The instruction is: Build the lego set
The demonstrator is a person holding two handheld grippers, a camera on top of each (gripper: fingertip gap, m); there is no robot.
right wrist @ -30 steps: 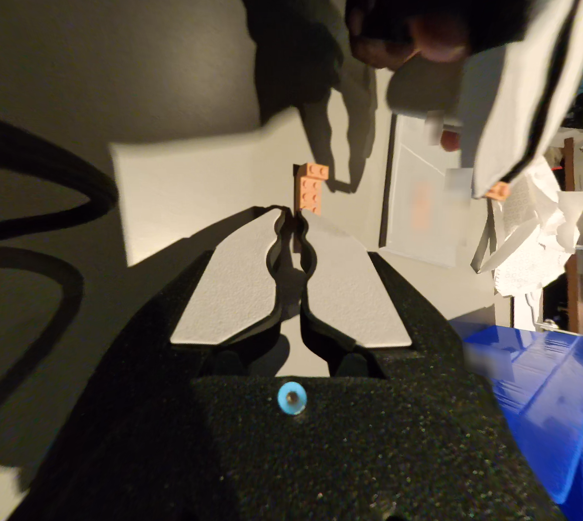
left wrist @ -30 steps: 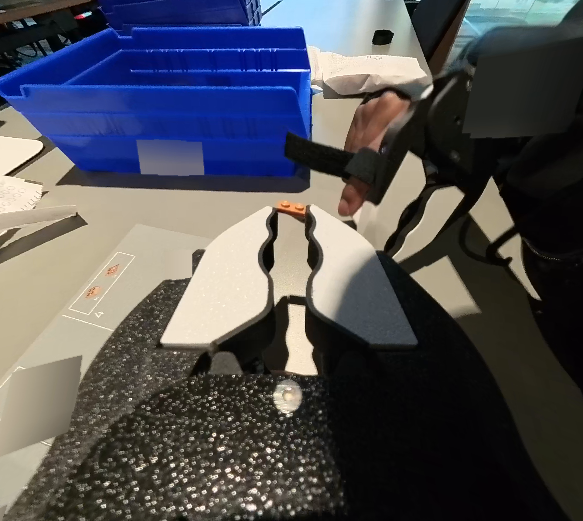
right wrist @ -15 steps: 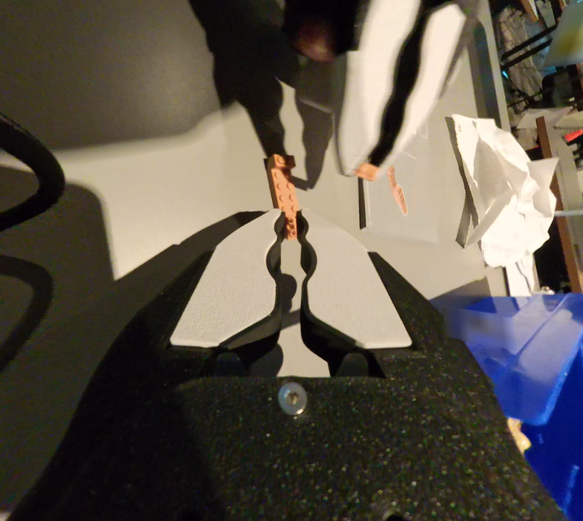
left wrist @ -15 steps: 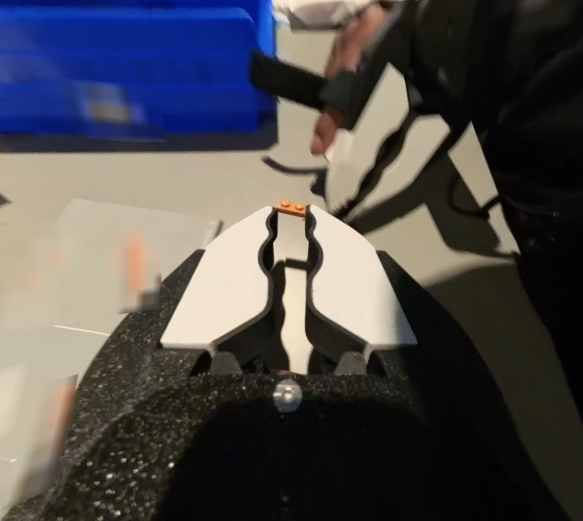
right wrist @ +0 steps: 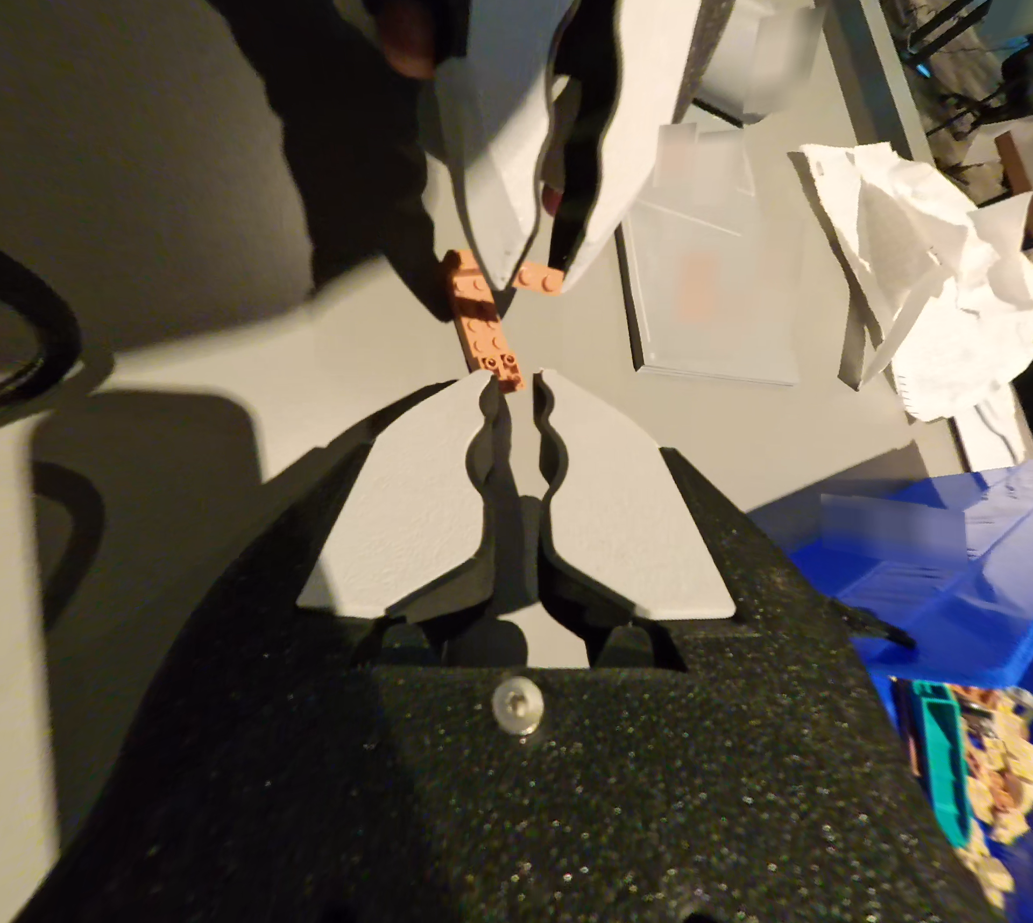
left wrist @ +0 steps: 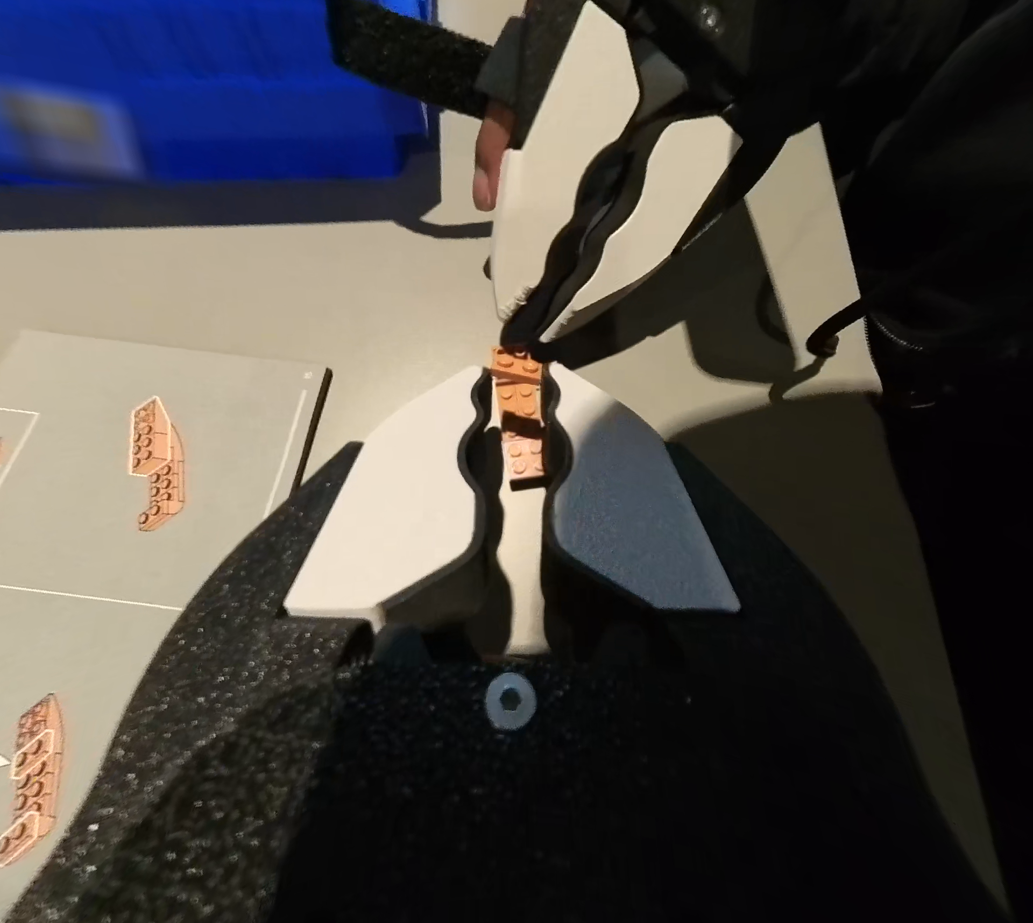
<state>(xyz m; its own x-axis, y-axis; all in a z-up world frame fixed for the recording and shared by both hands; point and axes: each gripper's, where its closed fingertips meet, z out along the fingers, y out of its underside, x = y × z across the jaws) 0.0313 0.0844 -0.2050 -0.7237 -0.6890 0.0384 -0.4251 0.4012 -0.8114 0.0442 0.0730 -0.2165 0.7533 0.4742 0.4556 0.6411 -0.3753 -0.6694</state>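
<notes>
My left gripper [left wrist: 517, 373] is shut on a small orange two-stud plate [left wrist: 514, 365]. It holds the plate at the far part of a long orange brick assembly [left wrist: 522, 426], which shows between and beyond its fingers. In the right wrist view, the plate [right wrist: 539, 278] sticks out to the right of the long brick [right wrist: 481, 320], pinched by the left gripper [right wrist: 534, 281] coming down from above. My right gripper [right wrist: 513, 375] has its jaws narrowly apart around the brick's near end. It also shows in the left wrist view [left wrist: 525, 337]. I cannot tell whether plate and brick touch.
An open instruction booklet [left wrist: 140, 449] lies on the grey table left of the bricks, also in the right wrist view [right wrist: 710, 281]. Blue bins [left wrist: 195, 57] stand behind; one [right wrist: 922, 588] holds loose pieces. Crumpled white paper [right wrist: 922, 253] lies beyond the booklet. A black cable [right wrist: 33, 337] loops nearby. Both grippers' tips are close together, under 4 cm apart.
My left gripper has swung in with the plate until its tips meet the long brick at my right gripper. The right gripper's jaws stand slightly wider than a second ago.
</notes>
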